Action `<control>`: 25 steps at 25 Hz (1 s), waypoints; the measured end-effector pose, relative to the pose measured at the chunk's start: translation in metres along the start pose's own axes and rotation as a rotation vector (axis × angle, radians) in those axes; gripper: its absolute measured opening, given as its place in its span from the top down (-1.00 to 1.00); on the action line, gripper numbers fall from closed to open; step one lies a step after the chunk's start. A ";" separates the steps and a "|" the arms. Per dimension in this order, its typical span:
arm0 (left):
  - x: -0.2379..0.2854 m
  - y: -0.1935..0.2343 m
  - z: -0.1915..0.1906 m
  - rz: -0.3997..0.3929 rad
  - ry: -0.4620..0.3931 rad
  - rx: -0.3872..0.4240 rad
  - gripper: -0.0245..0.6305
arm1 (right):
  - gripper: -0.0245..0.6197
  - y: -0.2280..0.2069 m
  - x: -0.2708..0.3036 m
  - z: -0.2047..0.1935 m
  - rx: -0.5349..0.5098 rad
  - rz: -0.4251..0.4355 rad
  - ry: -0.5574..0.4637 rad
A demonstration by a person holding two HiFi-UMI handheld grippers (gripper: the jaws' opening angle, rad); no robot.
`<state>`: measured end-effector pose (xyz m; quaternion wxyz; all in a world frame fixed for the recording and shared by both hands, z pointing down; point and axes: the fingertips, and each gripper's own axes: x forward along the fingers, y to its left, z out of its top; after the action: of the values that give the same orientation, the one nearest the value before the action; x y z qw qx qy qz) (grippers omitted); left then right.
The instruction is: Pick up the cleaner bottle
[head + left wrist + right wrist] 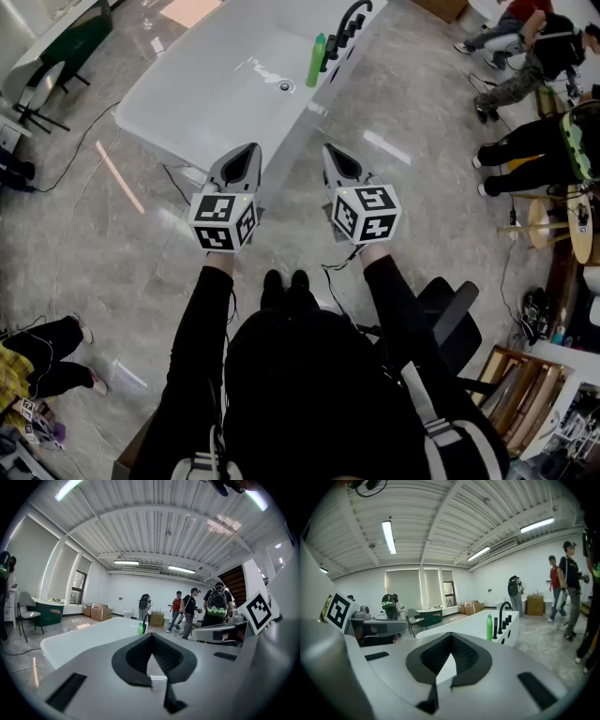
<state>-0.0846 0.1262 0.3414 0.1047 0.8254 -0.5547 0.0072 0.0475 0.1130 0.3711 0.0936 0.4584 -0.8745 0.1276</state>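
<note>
Green cleaner bottle (317, 60) upright on tub (206, 75)

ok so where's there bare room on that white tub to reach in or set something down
The white tub is bare from its near corner up to the drain. It is crowded only on the right rim, where the green bottle stands beside the black faucet and its knobs.
</note>
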 end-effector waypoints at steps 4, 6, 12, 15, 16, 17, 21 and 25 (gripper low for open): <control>-0.004 0.001 -0.003 0.006 0.001 -0.004 0.90 | 0.92 0.001 -0.002 -0.002 0.000 0.001 0.000; -0.004 0.000 -0.003 0.007 0.001 -0.004 0.90 | 0.92 0.001 -0.002 -0.001 -0.001 0.003 -0.003; -0.003 -0.006 -0.002 0.004 0.002 0.001 0.90 | 0.92 0.001 -0.006 0.000 -0.002 0.003 -0.007; -0.003 -0.007 -0.003 0.004 0.004 0.003 0.90 | 0.92 0.001 -0.007 0.000 -0.004 0.001 -0.008; -0.003 -0.007 -0.004 0.004 0.005 0.003 0.90 | 0.92 0.000 -0.007 0.000 -0.005 0.001 -0.008; -0.002 -0.007 -0.004 0.004 0.006 0.003 0.90 | 0.92 0.000 -0.007 -0.001 -0.005 0.000 -0.008; 0.001 -0.007 -0.006 0.007 0.016 0.002 0.90 | 0.92 -0.005 -0.007 -0.002 0.000 -0.003 -0.001; -0.001 -0.005 -0.008 0.013 0.022 0.006 0.90 | 0.92 -0.003 -0.006 -0.005 0.015 0.008 0.004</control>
<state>-0.0798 0.1299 0.3481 0.1081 0.8219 -0.5589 0.0185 0.0536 0.1172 0.3748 0.0914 0.4553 -0.8752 0.1356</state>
